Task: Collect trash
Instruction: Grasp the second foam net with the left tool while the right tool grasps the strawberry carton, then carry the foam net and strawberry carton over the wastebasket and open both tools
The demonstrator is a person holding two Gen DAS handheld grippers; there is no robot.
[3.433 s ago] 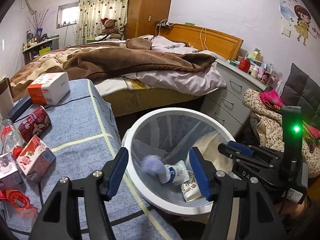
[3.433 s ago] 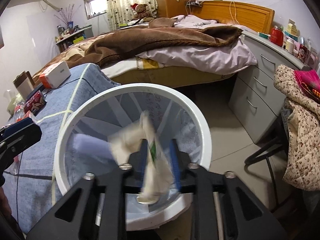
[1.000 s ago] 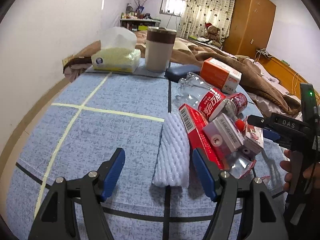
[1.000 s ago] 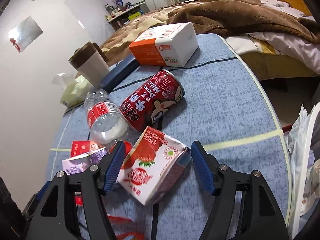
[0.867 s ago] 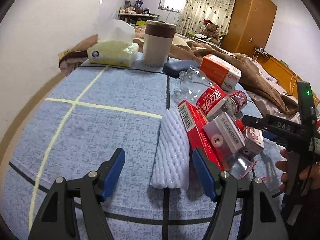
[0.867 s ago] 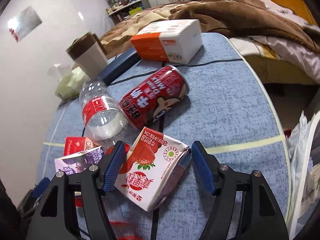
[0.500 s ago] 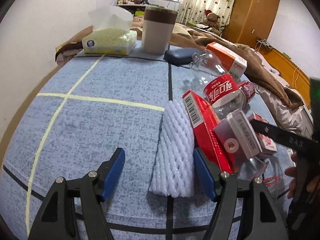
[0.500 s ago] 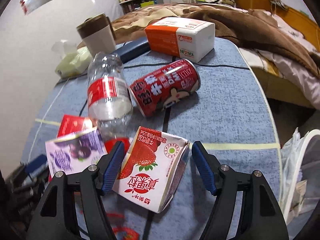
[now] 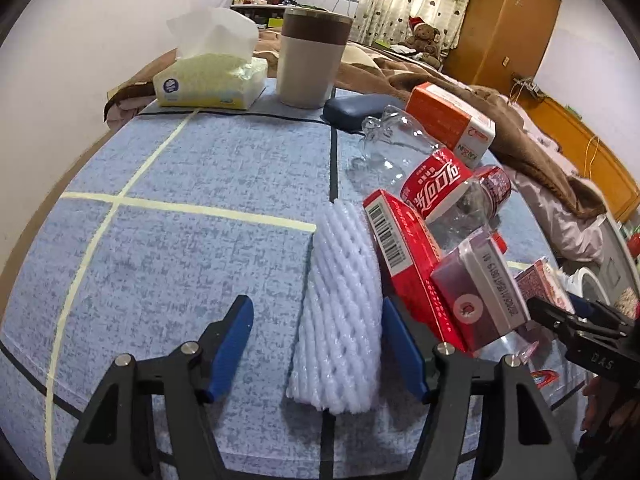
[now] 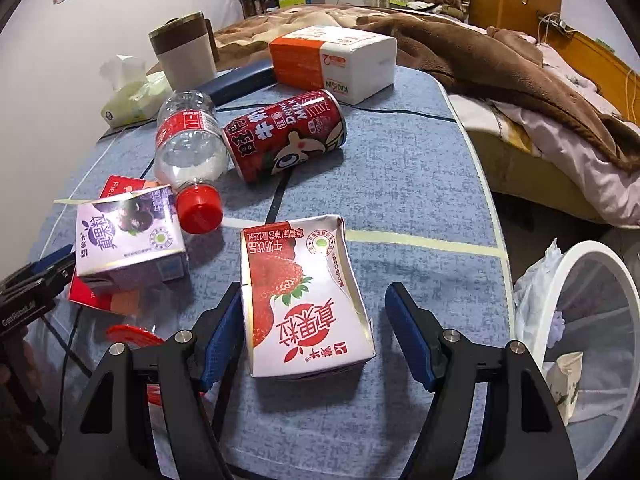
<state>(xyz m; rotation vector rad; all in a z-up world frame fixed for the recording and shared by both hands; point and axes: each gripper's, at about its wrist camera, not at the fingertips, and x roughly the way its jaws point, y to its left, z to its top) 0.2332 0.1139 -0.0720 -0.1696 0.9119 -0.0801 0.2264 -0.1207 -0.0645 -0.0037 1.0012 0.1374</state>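
Both tools have left the bin and dropped over the litter on the blue table. The left gripper [image 9: 316, 348] straddles the white foam fruit net [image 9: 340, 312], its jaws just narrowing but not yet pinching. The right gripper [image 10: 312, 336], jaws apart, brackets the strawberry milk carton [image 10: 304, 300], left of the white trash bin [image 10: 592, 256]. Two pickups look imminent.

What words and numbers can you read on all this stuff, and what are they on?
"DRINK MILK": red can.
"KAISIN": orange-and-white box.
"DAS": right tool's side.
"GenRobot": left tool's side.
Chinese characters: strawberry carton, purple carton, bottle label.
Date stamp on purple carton: too blurred.
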